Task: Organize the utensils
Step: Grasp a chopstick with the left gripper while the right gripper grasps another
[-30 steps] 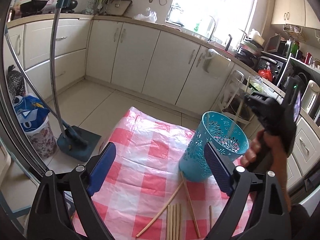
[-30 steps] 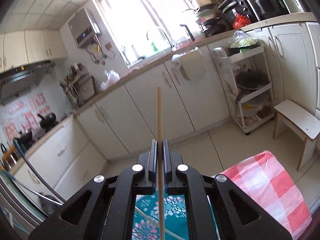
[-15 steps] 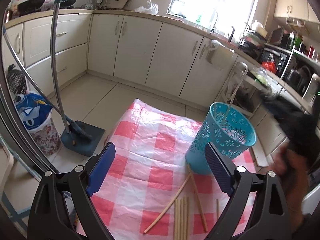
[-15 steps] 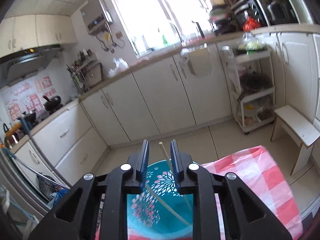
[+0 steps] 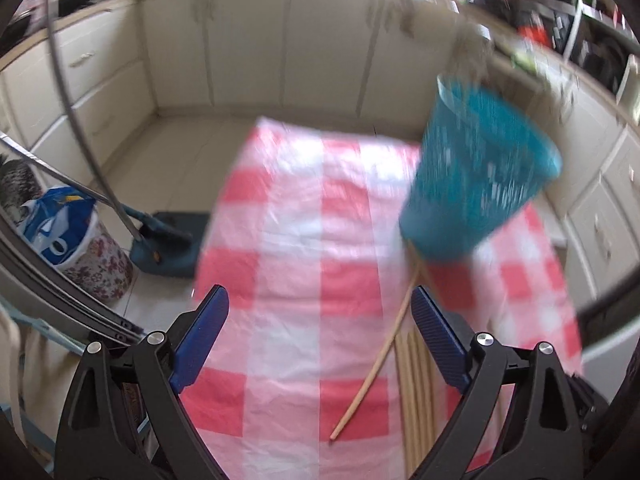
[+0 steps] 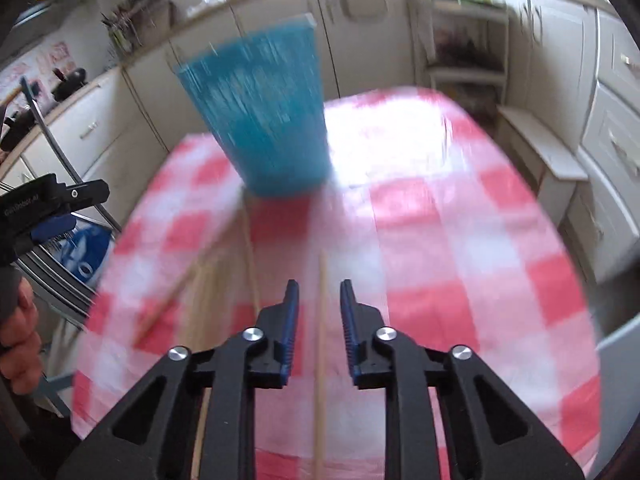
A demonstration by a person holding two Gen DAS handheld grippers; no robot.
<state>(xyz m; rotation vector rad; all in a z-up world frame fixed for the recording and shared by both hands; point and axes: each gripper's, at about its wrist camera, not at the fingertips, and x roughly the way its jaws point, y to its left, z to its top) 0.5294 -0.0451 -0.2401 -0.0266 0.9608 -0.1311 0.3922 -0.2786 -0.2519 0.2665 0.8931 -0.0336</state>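
Chopstick [image 6: 321,320] now lies between the right gripper [image 6: 319,300]'s empty, narrowly parted, closing jaws; left gripper [image 5: 319,312] gapes wide.

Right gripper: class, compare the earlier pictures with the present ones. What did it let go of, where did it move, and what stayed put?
The right gripper released its chopstick into the blue basket, then swung down over a loose chopstick on the checked cloth; its jaws are closing, not yet gripping. The left gripper dipped lower, open and empty. Basket and loose chopsticks stayed put.
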